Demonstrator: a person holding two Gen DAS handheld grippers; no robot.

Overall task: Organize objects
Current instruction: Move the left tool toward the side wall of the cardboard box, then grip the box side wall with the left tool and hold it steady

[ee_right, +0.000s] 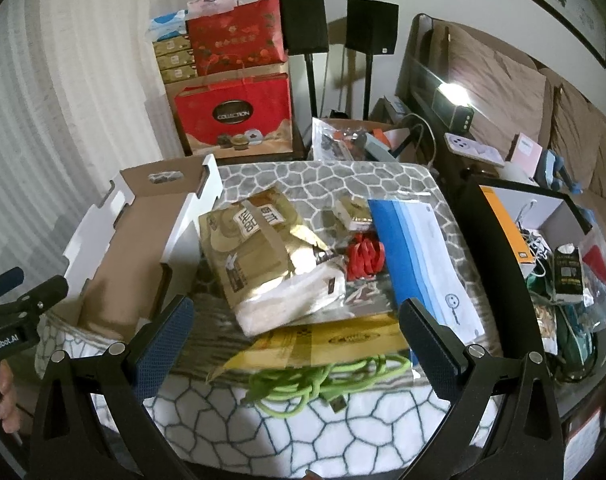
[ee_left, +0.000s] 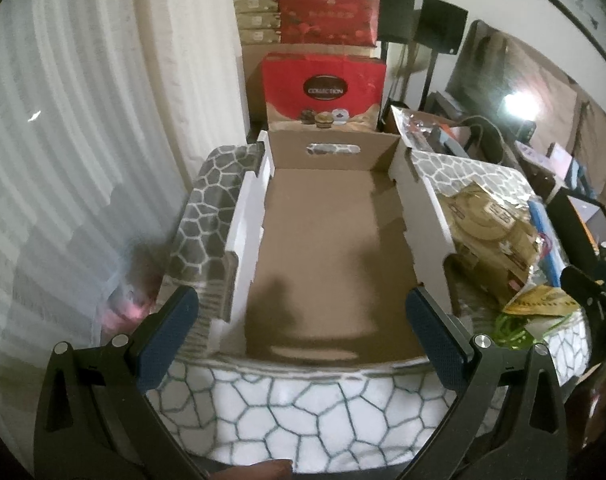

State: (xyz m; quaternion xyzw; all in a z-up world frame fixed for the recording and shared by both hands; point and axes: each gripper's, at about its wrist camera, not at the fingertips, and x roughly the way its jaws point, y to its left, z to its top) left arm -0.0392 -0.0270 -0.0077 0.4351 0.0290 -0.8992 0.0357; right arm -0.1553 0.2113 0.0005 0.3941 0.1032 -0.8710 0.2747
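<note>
Right wrist, red "COLLECTION" box, "GenRobot.AI" gripper

Empty cardboard tray; beside it a gold packet, green cable, perhaps red bands.

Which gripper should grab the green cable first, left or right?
Probably the right hand-held gripper: it is open, with the green cable lying just below its fingers. The left hand-held gripper is open over the empty cardboard box, away from the pile.
</note>
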